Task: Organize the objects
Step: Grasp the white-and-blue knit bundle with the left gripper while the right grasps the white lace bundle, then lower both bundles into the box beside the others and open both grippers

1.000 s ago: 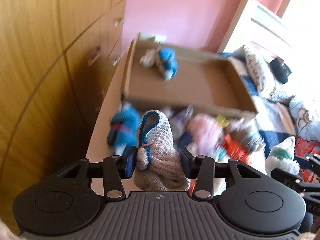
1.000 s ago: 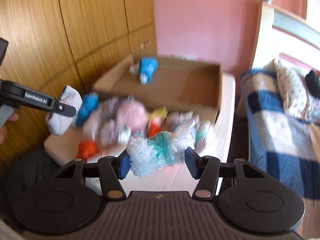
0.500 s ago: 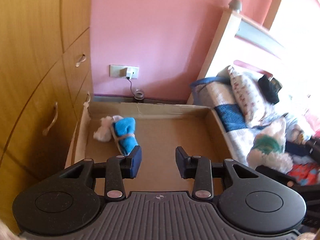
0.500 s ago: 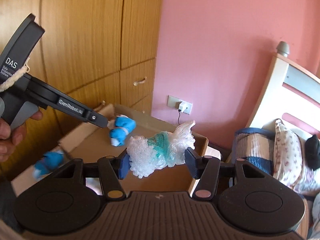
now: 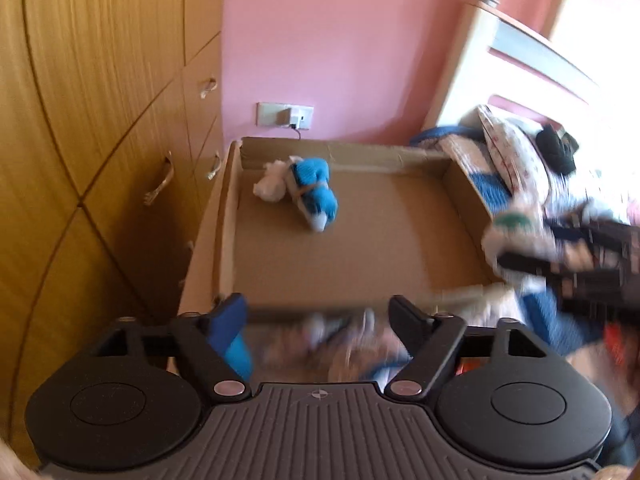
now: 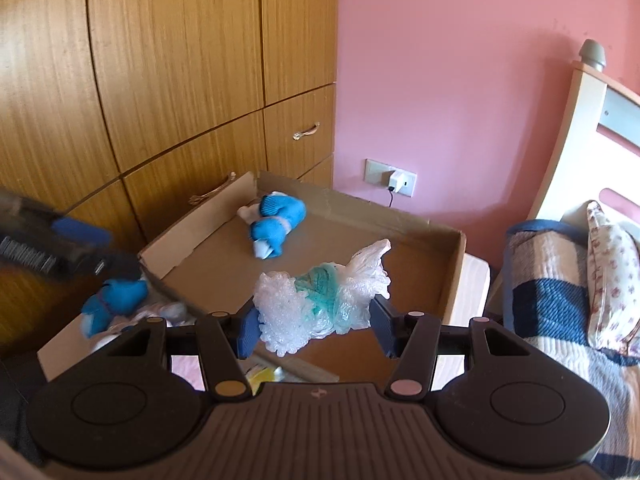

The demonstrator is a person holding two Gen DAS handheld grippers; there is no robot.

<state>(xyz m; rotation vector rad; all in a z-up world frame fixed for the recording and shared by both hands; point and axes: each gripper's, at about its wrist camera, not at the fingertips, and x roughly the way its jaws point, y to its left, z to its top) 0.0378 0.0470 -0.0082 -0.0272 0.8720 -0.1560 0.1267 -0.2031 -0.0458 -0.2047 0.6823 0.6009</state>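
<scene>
A shallow cardboard box [image 5: 224,216] [image 6: 452,264] stands on a white table by the wall. A blue and white rolled bundle [image 5: 310,190] [image 6: 274,226] lies inside it at the far left. My left gripper [image 5: 318,314] is open and empty, above the box's near edge and a blurred pile of bundles [image 5: 340,340]. My right gripper [image 6: 314,320] is shut on a teal bundle wrapped in clear plastic [image 6: 324,296], held above the box's near right part. It also shows in the left wrist view [image 5: 512,224].
Wooden wardrobe doors and drawers [image 6: 180,80] stand left of the box. A pink wall with a socket and charger [image 6: 392,180] is behind it. A bed with a checked blanket and pillow [image 6: 576,280] lies to the right. Another blue bundle [image 6: 114,300] lies outside the box's left wall.
My left gripper let go of the knitted beige and blue bundle, opened wider and drew back toward the pile. My right gripper carried the plastic-wrapped bundle forward over the box.
</scene>
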